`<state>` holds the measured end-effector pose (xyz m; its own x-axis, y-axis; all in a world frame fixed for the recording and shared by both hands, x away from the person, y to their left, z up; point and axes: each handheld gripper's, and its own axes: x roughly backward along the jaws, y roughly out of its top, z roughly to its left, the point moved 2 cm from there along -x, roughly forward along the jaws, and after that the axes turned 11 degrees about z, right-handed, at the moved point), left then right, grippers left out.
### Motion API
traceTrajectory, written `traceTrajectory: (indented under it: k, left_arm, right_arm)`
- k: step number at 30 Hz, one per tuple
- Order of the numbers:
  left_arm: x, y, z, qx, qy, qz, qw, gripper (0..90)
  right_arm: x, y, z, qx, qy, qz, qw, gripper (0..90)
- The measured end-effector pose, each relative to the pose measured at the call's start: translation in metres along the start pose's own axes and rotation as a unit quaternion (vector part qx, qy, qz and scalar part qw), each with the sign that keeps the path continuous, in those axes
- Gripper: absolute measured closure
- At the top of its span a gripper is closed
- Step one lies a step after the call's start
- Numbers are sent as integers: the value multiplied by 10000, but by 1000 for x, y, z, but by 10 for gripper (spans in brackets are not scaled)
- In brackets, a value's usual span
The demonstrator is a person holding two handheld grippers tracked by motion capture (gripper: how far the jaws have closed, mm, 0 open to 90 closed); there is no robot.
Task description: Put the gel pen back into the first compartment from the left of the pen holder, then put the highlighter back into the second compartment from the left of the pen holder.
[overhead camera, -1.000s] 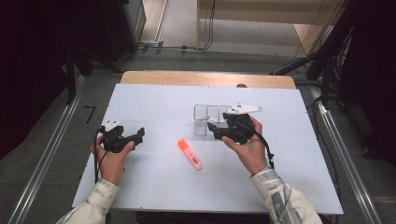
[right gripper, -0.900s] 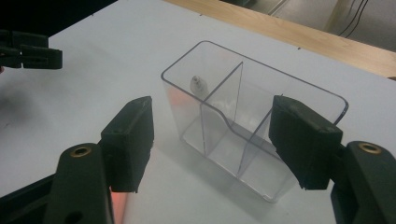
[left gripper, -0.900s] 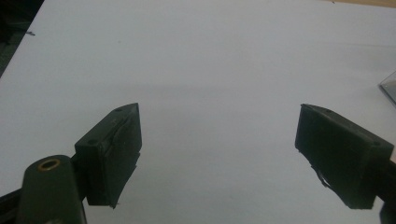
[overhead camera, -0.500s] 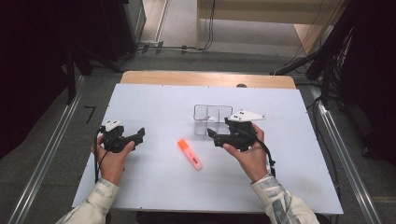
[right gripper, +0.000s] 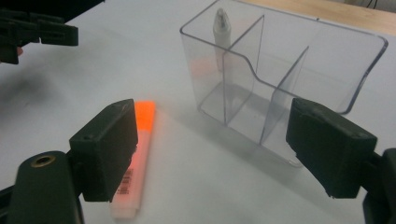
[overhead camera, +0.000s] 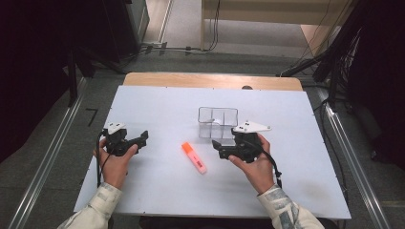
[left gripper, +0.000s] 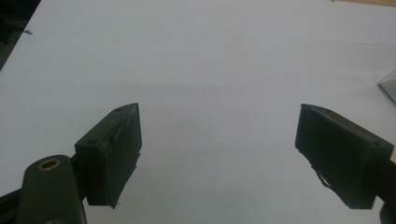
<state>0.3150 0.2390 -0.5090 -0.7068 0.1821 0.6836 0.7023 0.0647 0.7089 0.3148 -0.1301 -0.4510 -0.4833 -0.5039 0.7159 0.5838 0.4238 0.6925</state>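
An orange highlighter (overhead camera: 194,157) lies flat on the white table (overhead camera: 157,102), its orange cap pointing away from me. In the right gripper view the highlighter (right gripper: 133,186) lies partly behind the left jaw. My right gripper (overhead camera: 218,146) hovers just right of it, open and holding nothing, jaws pointing left. Its jaws (right gripper: 210,135) stand wide apart. A clear plastic organizer (overhead camera: 218,122) with dividers stands just behind that gripper. One compartment of the organizer (right gripper: 327,60) holds a white pen (right gripper: 221,28). My left gripper (overhead camera: 142,138) rests open at the table's left, with bare table between its jaws (left gripper: 219,140).
A wooden strip (overhead camera: 212,80) runs along the table's far edge. Dark equipment and cables stand on the floor beyond it. Metal rails flank the table on both sides. My left gripper (right gripper: 37,29) shows far off in the right gripper view.
My right gripper has drawn back from the organizer toward me and a little left, closer to the highlighter. The left gripper has stayed in place.
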Motion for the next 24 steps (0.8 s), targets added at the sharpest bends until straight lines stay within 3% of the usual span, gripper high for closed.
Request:
traceTrajectory:
  k: [10,24]
  left_arm:
    - [-1,0,-1,-10,-5,7,10000,154]
    - [-1,1,-3,-28,-19,7,10000,154]
  right_arm:
    - [-6,-17,-6,-79,18,171,9998,156]
    - [-13,-22,-4,-86,42,261,9996,156]
